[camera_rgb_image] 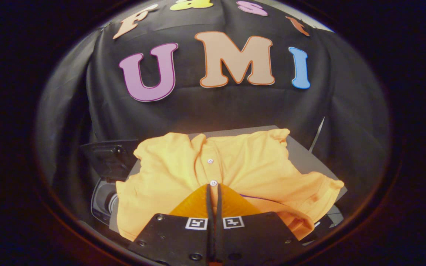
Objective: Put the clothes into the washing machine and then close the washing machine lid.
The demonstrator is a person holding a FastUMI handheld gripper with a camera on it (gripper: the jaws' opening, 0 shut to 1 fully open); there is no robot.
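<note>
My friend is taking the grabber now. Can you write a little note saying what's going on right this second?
Gripper: fingers closed together, tips at the button placket of the orange shirt; whether they pinch cloth cannot be told.
Shirt: spread over a grey surface, one side draping toward the washing machine.
Washing machine: beside the shirt, lid raised, drum open.
Done: nothing is in the machine yet.
Left: get a hold on the shirt, put it into the drum, then close the lid.
</note>
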